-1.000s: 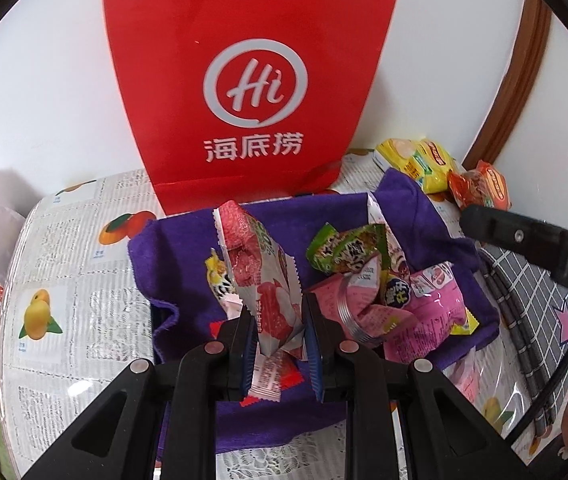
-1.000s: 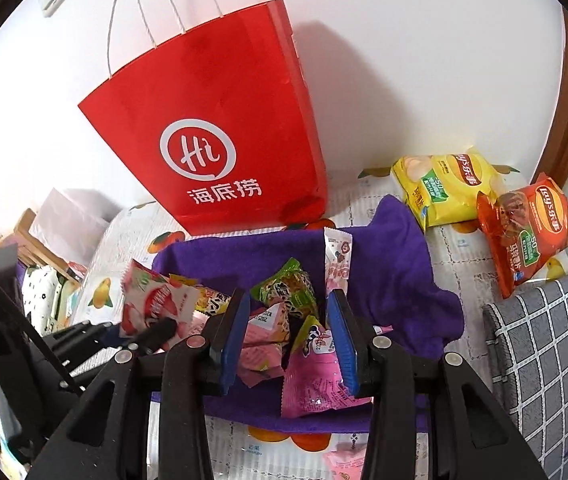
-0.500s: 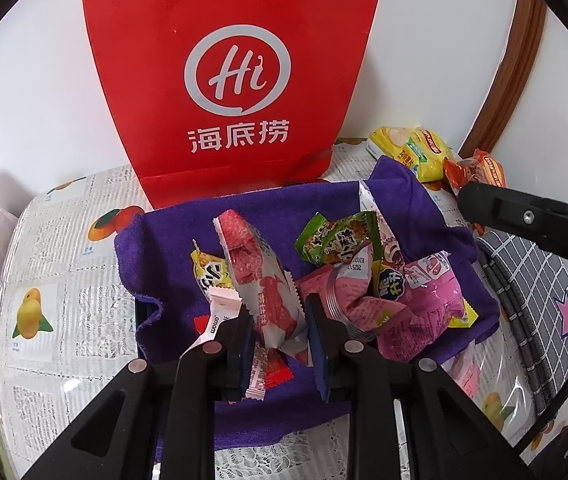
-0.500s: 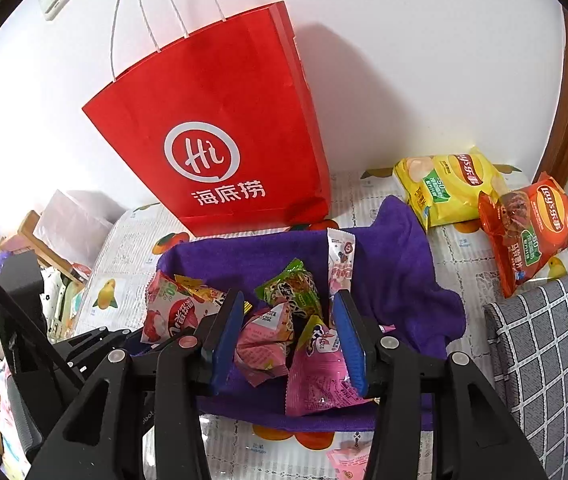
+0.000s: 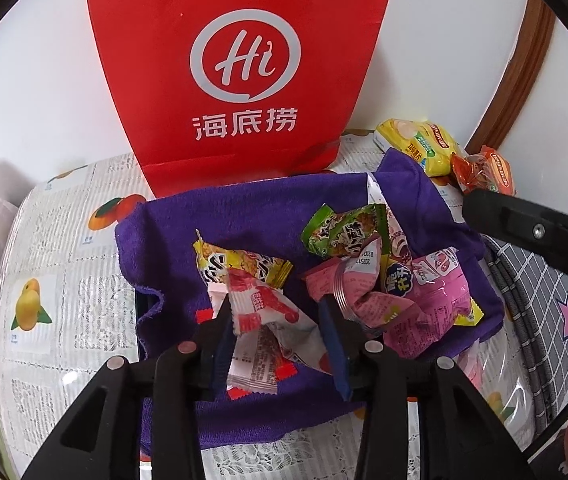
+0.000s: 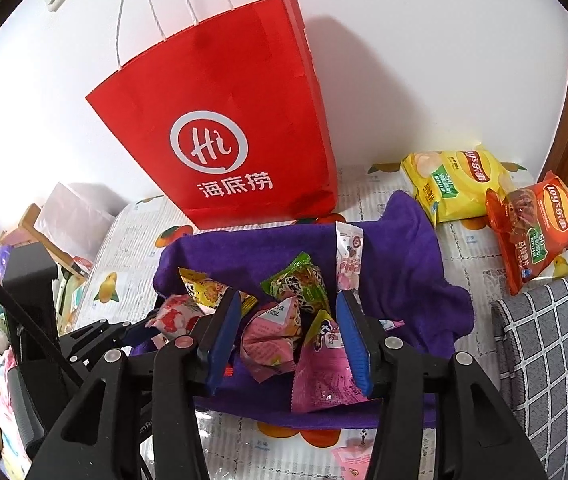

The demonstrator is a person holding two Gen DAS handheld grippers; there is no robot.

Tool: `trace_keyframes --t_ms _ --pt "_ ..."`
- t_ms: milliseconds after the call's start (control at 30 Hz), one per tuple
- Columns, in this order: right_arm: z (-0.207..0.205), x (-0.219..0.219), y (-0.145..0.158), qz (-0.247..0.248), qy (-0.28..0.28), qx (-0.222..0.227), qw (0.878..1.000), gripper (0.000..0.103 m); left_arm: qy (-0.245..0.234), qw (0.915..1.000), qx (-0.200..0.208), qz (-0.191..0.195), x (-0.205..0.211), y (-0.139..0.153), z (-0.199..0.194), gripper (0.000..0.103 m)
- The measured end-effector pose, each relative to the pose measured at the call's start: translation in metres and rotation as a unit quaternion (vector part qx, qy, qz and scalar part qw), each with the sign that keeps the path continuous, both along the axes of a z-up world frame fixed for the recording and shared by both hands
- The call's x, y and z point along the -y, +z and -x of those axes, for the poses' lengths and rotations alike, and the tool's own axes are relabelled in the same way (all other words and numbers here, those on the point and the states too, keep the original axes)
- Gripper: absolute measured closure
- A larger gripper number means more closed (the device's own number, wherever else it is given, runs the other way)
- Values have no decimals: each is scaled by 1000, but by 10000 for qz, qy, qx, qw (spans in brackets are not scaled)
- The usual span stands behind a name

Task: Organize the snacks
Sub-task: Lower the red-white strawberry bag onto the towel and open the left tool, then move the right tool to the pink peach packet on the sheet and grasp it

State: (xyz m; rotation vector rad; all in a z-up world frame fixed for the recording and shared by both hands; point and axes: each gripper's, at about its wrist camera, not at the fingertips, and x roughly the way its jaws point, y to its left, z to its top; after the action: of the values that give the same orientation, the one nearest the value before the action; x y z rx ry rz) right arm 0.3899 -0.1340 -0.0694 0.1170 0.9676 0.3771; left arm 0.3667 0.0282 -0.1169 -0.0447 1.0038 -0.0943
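A purple cloth (image 5: 243, 216) lines a low box that holds several small snack packets. My left gripper (image 5: 275, 304) hangs over its near side, and its jaws are opening. A white-and-red packet (image 5: 267, 312) lies slumped between them, loose on the cloth. A yellow packet (image 5: 239, 264) lies just beyond it. My right gripper (image 6: 290, 300) is over the pile's right half with its jaws opening. A crumpled pink packet (image 6: 271, 340) lies between them, and a bigger pink packet (image 6: 324, 376) rests by the right finger. A green packet (image 6: 300, 280) lies just beyond.
A red paper bag (image 6: 223, 120) stands against the wall behind the cloth. A yellow chip bag (image 6: 456, 184) and an orange chip bag (image 6: 536, 228) lie at the back right. A grey checked cushion (image 6: 556, 340) is on the right, clutter at the far left.
The left jaws have parted and the white-and-red packet, which stood upright in their grip, has tipped down onto the cloth. The right jaws have spread a little wider over the pink packets.
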Motion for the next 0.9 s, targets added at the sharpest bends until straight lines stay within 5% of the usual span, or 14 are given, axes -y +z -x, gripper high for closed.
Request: trace_keyframes --t_ms 267,900 --pt "0 -3 0 25 4 -3 10000 54 92 9998 88 146 -7 8 2 51" --pt "44 3 11 109 -59 328 9994 52 260 9992 297 93 -13 29 11 46"
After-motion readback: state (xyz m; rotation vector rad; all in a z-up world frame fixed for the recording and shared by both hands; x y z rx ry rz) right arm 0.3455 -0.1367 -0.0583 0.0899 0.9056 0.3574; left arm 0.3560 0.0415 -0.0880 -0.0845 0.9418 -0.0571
